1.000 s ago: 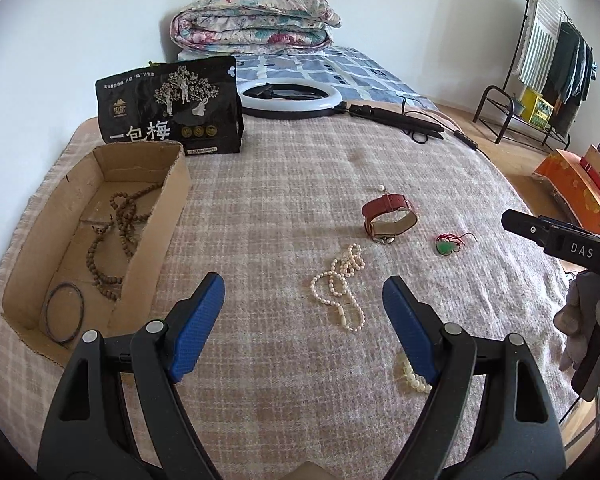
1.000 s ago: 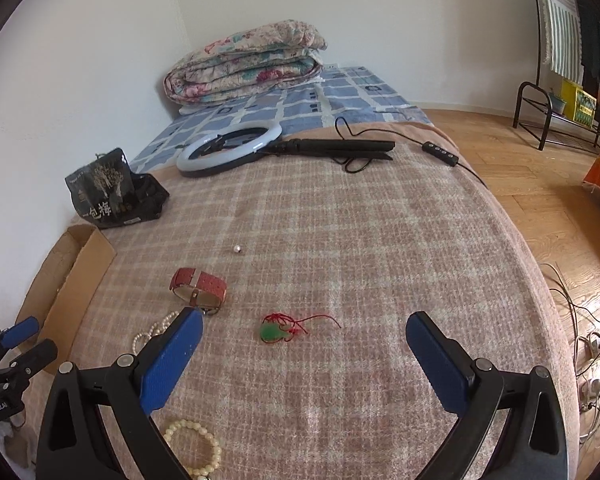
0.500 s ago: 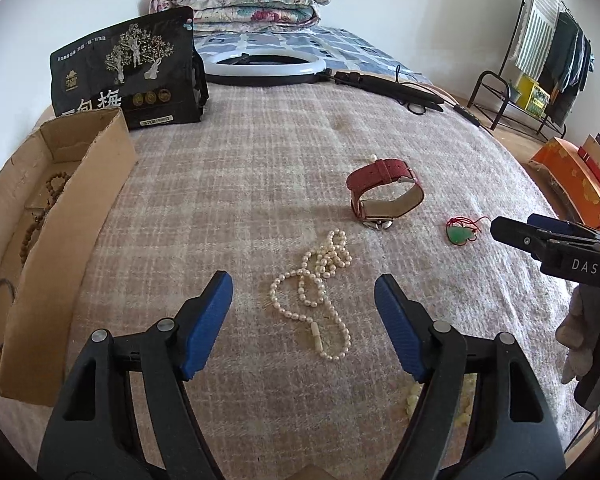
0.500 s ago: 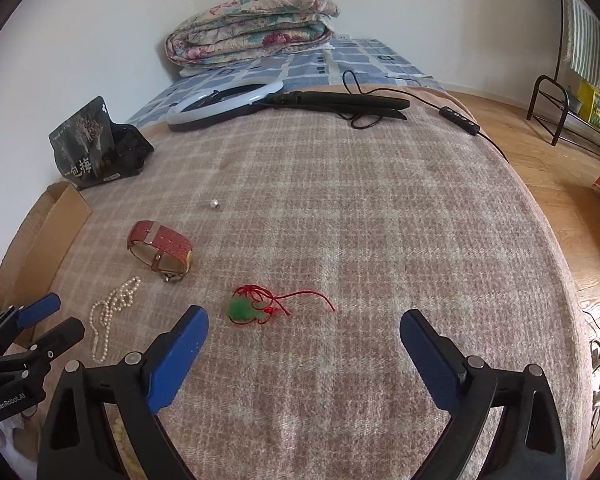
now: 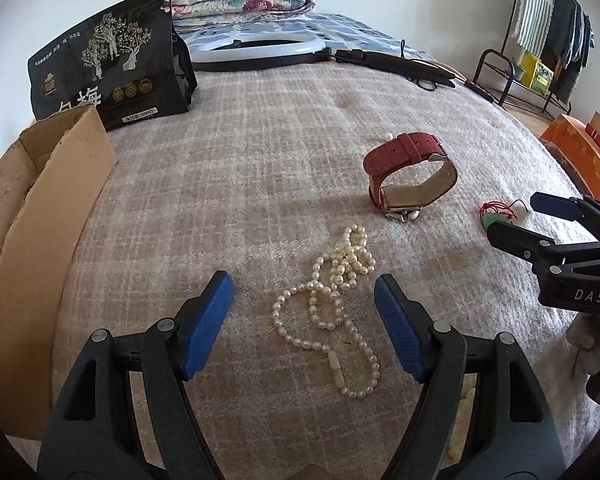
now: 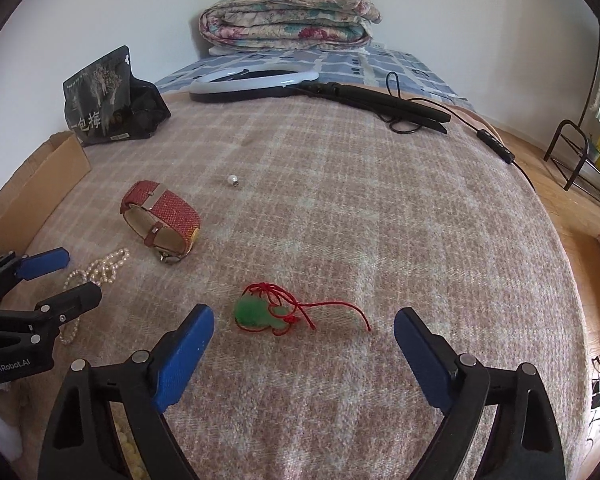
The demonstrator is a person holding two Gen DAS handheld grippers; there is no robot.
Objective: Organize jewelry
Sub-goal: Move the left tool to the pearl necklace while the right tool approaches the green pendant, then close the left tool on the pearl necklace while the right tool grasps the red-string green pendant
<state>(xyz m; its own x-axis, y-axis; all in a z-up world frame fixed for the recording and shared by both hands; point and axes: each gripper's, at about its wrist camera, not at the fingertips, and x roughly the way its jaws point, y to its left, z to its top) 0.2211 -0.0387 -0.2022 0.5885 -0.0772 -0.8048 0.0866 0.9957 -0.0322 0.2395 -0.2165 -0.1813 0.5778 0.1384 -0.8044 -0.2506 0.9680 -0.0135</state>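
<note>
My left gripper (image 5: 305, 312) is open and low over a white pearl necklace (image 5: 332, 304) that lies between its blue pads on the plaid blanket. My right gripper (image 6: 304, 344) is open, just short of a green pendant on a red cord (image 6: 268, 312). A red watch strap (image 5: 410, 176) lies beyond the pearls; it also shows in the right wrist view (image 6: 160, 216). A small loose pearl bead (image 6: 233, 179) lies farther back. The cardboard box (image 5: 28, 216) stands at the left. Each gripper shows in the other's view, left gripper (image 6: 40, 280) and right gripper (image 5: 540, 220).
A black snack bag (image 5: 108, 68) stands behind the box. A ring light (image 6: 252, 80) with its black arm and cable lies at the far edge. A folded quilt (image 6: 288, 16) is behind it. A yellowish bead bracelet (image 6: 128, 440) lies near my right gripper's left finger. The blanket's edge drops to the floor at the right.
Both grippers have moved forward and lower. The pearl necklace now sits between my left pads, and the green pendant is closer to my right pads. Both stay open.
</note>
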